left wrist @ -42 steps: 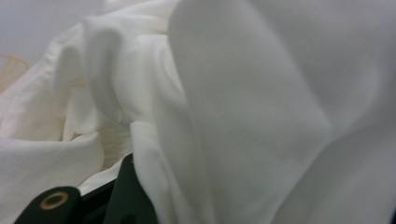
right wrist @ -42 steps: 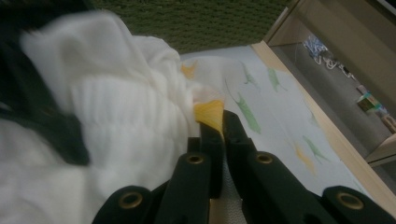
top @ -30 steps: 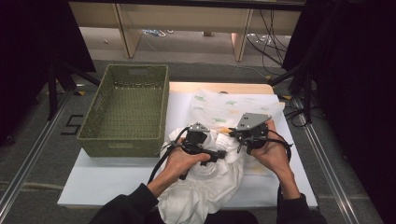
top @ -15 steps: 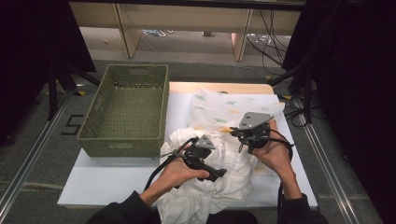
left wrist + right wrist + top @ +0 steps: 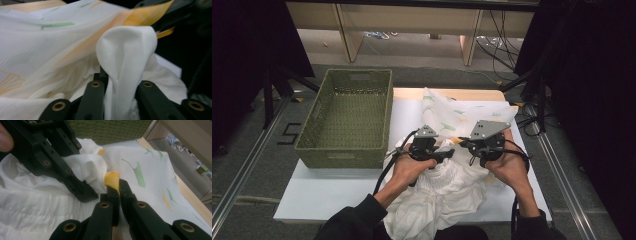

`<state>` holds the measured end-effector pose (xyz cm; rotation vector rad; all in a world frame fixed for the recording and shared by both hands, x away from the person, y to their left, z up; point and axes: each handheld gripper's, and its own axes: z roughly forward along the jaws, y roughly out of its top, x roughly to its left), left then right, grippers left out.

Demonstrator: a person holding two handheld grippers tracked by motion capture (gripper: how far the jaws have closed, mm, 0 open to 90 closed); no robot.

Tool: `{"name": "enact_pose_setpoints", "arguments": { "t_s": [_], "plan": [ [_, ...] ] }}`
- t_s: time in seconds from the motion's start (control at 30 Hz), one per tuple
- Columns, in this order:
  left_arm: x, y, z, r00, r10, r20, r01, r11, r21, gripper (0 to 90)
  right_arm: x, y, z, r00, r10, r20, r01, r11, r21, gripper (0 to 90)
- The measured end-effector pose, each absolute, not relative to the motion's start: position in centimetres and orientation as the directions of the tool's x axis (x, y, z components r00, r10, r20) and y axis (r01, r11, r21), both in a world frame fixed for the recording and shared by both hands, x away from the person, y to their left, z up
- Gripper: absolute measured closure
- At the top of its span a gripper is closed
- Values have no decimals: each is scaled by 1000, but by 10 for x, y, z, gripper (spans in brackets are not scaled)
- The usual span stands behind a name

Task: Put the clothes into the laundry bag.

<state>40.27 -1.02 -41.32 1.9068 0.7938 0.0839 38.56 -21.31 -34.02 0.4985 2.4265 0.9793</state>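
Note:
A thin cloth [image 5: 452, 111] printed with green and orange leaves lies spread on the white board [image 5: 337, 192]. A crumpled plain white cloth [image 5: 439, 200] is heaped in front of it. My left gripper [image 5: 446, 154] is shut on a raised fold of the white cloth [image 5: 125, 45], which stands up between its jaws [image 5: 121, 82]. My right gripper [image 5: 463, 143] is shut on an orange patch of the printed cloth [image 5: 111, 178], its jaws pressed together [image 5: 117, 187]. The two gripper tips nearly meet over the heap. The left gripper's black body [image 5: 50, 157] sits close at the upper left of the right gripper view.
A green woven basket [image 5: 347, 117] stands on the left of the board, with nothing in it. The wooden table edge [image 5: 447, 93] runs behind the cloth. Metal rails and cables lie on the floor to both sides. Bare board lies at the front left.
My left gripper dipped toward the person, then came back up and forward with a fold of white cloth, ending close to the right gripper. The right gripper barely moved.

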Motion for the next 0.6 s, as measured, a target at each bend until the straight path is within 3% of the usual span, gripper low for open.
{"name": "enact_pose_setpoints", "arguments": {
  "t_s": [0.07,0.17,0.23,0.3,0.47,0.6],
  "plan": [
    [404,-12,-425,767,567,-302,517,-266,814,725,388,-214,-346,-829,487,-276,166,686,709,900],
    [404,-5,-423,755,545,-365,552,-229,802,520,389,-213,-349,-822,502,-269,186,683,707,900],
    [399,2,-412,761,546,-351,540,-232,809,369,390,-214,-349,-829,489,-272,174,688,705,900],
    [391,16,-397,783,540,-310,492,-232,839,278,390,-215,-349,-827,492,-273,171,683,710,900],
    [383,56,-376,780,604,-163,415,-305,857,208,390,-214,-349,-830,478,-286,154,691,707,899],
    [392,65,-400,745,652,-141,473,-366,802,187,390,-212,-350,-832,478,-281,159,692,704,899]
  ]
}}
